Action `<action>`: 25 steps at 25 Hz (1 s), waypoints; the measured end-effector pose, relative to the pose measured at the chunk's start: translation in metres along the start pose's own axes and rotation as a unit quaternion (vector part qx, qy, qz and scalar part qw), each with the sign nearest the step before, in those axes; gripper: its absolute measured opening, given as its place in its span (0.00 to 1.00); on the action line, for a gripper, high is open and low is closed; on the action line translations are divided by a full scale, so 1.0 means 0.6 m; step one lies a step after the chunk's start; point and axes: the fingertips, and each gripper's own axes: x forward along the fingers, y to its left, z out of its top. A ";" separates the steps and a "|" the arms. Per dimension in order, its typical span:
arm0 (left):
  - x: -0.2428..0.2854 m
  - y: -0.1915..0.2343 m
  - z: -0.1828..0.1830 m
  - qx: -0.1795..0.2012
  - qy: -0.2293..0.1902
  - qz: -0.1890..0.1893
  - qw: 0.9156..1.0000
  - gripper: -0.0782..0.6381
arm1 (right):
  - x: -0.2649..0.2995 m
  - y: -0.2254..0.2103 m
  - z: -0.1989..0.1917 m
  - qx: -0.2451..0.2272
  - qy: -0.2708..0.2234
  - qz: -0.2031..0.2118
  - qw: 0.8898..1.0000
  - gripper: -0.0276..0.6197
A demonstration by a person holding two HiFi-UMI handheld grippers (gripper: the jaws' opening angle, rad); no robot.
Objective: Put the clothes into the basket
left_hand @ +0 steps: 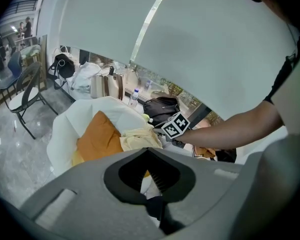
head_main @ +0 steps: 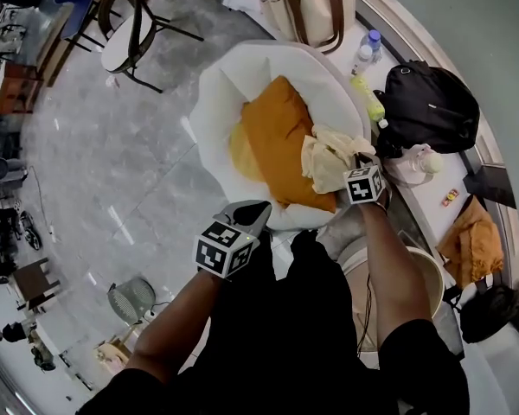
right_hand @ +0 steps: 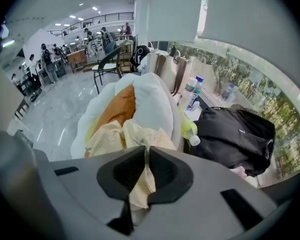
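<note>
Right gripper (right_hand: 146, 150): jaws pinched on crinkled pale-yellow cloth (right_hand: 110, 136); left gripper (left_hand: 147, 151): jaws together, empty; soft white basket (head_main: 214, 102); smooth orange garment (head_main: 272, 137).

You get bright, even daylight from the window (right_hand: 255, 84), plus ceiling lights (right_hand: 95, 8) that streak glare across the polished floor (head_main: 95, 188). The white basket (head_main: 212, 93) looks nearly washed out. Every view bends strongly towards its dark, vignetted corners, and shadows stay soft.
</note>
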 end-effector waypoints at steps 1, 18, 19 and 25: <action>-0.004 -0.004 0.005 0.003 -0.003 -0.002 1.000 0.11 | -0.011 0.000 0.002 0.014 -0.006 0.006 1.000 0.10; -0.079 -0.067 0.064 0.028 -0.072 -0.005 0.997 0.11 | -0.251 0.015 0.093 0.085 -0.133 0.060 0.986 0.10; -0.081 -0.067 0.066 0.028 -0.075 -0.003 0.997 0.11 | -0.265 0.020 0.103 0.084 -0.142 0.066 0.984 0.10; -0.123 -0.064 0.079 0.028 -0.104 0.017 0.994 0.11 | -0.336 0.059 0.164 0.085 -0.194 0.107 0.971 0.09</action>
